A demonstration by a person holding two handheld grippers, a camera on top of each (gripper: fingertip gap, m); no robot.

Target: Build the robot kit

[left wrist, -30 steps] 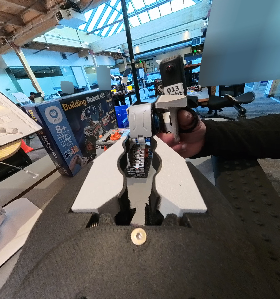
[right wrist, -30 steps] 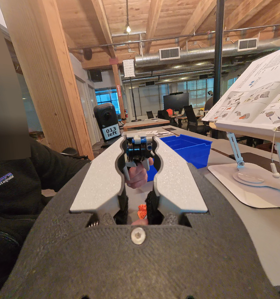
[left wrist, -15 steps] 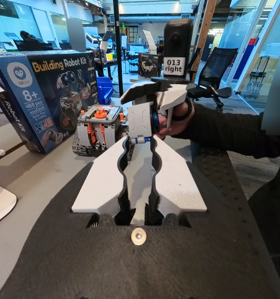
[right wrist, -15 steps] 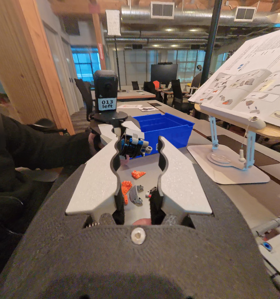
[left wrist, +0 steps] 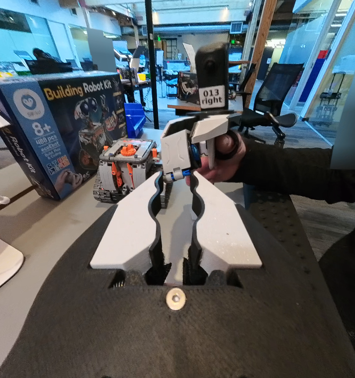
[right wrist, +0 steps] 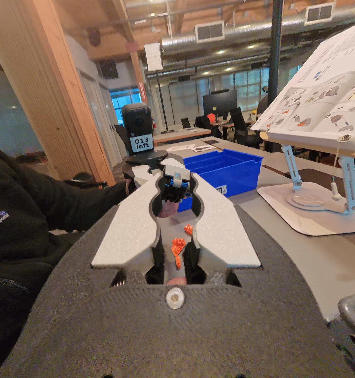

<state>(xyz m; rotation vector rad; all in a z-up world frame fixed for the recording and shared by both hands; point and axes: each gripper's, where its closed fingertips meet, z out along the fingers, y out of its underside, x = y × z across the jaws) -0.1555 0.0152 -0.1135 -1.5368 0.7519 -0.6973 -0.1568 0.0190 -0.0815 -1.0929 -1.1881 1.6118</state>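
Note:
A small grey brick assembly with a blue and black wheel part is held up above the grey table. My left gripper is shut on its lower end, on a grey and blue pin piece. My right gripper faces the left one and is shut on the assembly's black wheel side. A grey and orange tracked robot model stands on the table just behind and left of the assembly. Two loose orange pieces lie on the table under my right gripper.
A dark blue kit box stands behind the model at left. A blue bin sits beyond the grippers. An open instruction booklet rests on a white stand at right. A person's dark sleeves reach in from the sides. Left and right tips are no more than a few centimetres apart.
Half a second ago my right gripper was open and apart from the assembly; now its fingers have closed on it. My left gripper has kept its hold. Both views tilted down toward the table.

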